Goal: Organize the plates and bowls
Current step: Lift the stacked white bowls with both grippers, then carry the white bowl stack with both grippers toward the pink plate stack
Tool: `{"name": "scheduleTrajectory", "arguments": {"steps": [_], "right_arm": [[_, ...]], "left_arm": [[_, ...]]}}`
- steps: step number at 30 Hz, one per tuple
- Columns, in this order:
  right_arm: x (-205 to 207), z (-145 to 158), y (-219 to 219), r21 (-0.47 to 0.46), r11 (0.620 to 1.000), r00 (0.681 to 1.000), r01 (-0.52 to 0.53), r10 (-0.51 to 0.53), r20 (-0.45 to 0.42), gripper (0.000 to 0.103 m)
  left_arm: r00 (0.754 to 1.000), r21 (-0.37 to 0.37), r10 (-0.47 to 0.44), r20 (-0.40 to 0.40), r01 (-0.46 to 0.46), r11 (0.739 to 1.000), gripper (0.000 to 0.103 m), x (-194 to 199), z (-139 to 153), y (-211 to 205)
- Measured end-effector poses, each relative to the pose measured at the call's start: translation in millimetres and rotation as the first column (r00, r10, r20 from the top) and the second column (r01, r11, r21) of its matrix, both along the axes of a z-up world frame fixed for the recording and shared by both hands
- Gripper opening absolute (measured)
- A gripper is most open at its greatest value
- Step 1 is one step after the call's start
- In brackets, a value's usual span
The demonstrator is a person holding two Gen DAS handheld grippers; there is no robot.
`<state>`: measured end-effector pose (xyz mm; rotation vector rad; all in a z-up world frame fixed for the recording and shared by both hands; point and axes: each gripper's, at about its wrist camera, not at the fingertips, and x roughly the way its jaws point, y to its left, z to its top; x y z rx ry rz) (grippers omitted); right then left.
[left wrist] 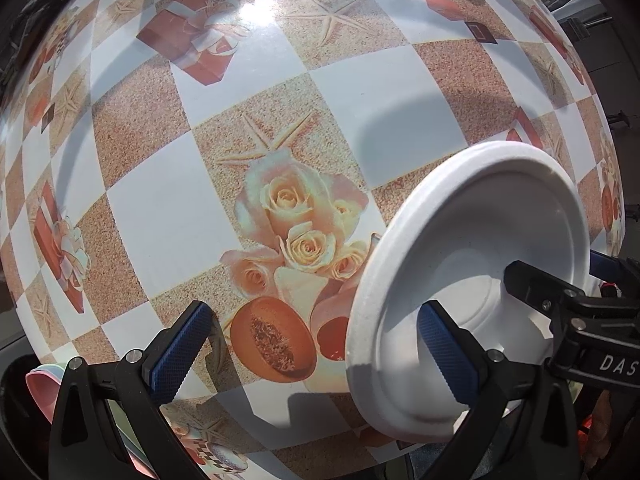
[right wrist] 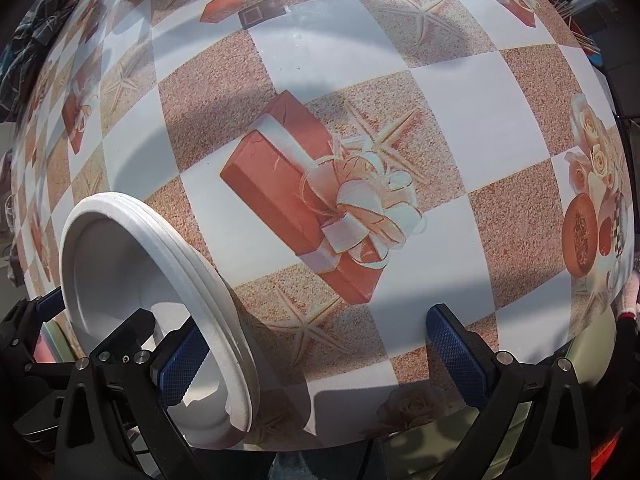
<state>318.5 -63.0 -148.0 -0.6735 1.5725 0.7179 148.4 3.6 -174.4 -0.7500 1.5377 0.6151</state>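
Note:
A stack of white foam plates (left wrist: 472,240) lies on the patterned tablecloth (left wrist: 160,208) near the table's front edge. In the left wrist view my left gripper (left wrist: 316,356) is open; its right finger (left wrist: 448,356) reaches over the plates' inside, its left finger (left wrist: 180,352) is over the cloth. The other gripper's black finger (left wrist: 536,284) also reaches over the plates. In the right wrist view the same plates (right wrist: 120,256) are at lower left. My right gripper (right wrist: 320,356) is open, its left finger (right wrist: 180,364) inside the plates' rim.
Pink and pale green dishes (left wrist: 44,388) show below the table edge at lower left in the left wrist view. A pale green dish (right wrist: 580,360) shows at lower right in the right wrist view. Clutter lies beyond the table's far edges.

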Motion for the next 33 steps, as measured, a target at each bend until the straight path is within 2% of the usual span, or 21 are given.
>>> {"name": "scheduleTrajectory", "arguments": {"steps": [5, 7, 9, 10, 12, 13, 15, 16, 17, 20, 25, 33], "right_arm": [[0.9, -0.2, 5.6, -0.008, 1.0, 1.0, -0.006, 0.006, -0.001, 0.103], [-0.8, 3.3, 6.4, 0.002, 1.0, 1.0, -0.01, 0.01, -0.003, 0.098], [-4.2, 8.3, 8.9, 0.02, 1.0, 1.0, -0.022, 0.022, -0.01, 0.089], [-5.3, 10.1, 9.8, 0.029, 0.999, 0.999, -0.028, 0.028, -0.016, 0.082], [-8.3, 13.9, 12.4, 0.047, 0.998, 0.999, -0.042, 0.043, -0.027, 0.072], [-10.4, 15.3, 13.7, 0.055, 0.997, 0.998, -0.051, 0.053, -0.032, 0.065], [-14.6, 17.4, 16.4, 0.086, 0.995, 0.996, -0.055, 0.062, -0.072, 0.047], [-16.4, 17.1, 17.7, 0.098, 0.994, 0.993, -0.045, 0.056, -0.106, 0.03], [-18.7, 17.0, 19.4, 0.092, 0.995, 0.992, -0.04, 0.051, -0.117, 0.024], [-28.4, 18.9, 26.1, 0.079, 0.994, 0.993, -0.069, 0.076, -0.088, 0.024], [-39.7, 18.2, 30.7, 0.063, 0.994, 0.991, -0.084, 0.09, -0.1, 0.024], [-82.1, 13.5, 35.8, 0.044, 0.989, 0.985, -0.139, 0.143, -0.095, 0.024]], "left_arm": [[1.0, -0.005, -0.005, -0.007, 0.005, 1.0, 0.101, 3.7, 0.9, 0.7], [1.0, 0.0, -0.015, 0.004, 0.015, 1.0, 0.095, 5.7, 4.8, -1.2], [0.999, 0.001, -0.029, 0.017, 0.029, 1.0, 0.084, 9.1, 8.6, -3.0], [0.999, -0.009, -0.03, 0.023, 0.03, 1.0, 0.081, 10.8, 10.4, -3.8], [0.999, -0.027, -0.019, 0.035, 0.02, 0.999, 0.066, 14.0, 13.1, -3.5], [0.999, -0.038, -0.015, 0.045, 0.017, 0.999, 0.061, 15.9, 14.5, -3.1], [0.997, -0.062, -0.02, 0.069, 0.024, 0.998, 0.043, 20.3, 16.7, -3.7], [0.996, -0.075, -0.024, 0.082, 0.03, 0.997, 0.037, 21.9, 17.4, -4.5], [0.996, -0.078, -0.024, 0.088, 0.031, 0.996, 0.033, 23.1, 17.8, -5.0], [0.996, -0.08, -0.02, 0.09, 0.027, 0.996, 0.033, 22.7, 17.8, -5.4], [0.996, -0.076, -0.024, 0.087, 0.031, 0.997, 0.033, 14.6, 19.4, -6.7], [0.998, -0.053, -0.011, 0.069, 0.015, 0.998, 0.035, -17.3, 22.0, -9.1]]}}
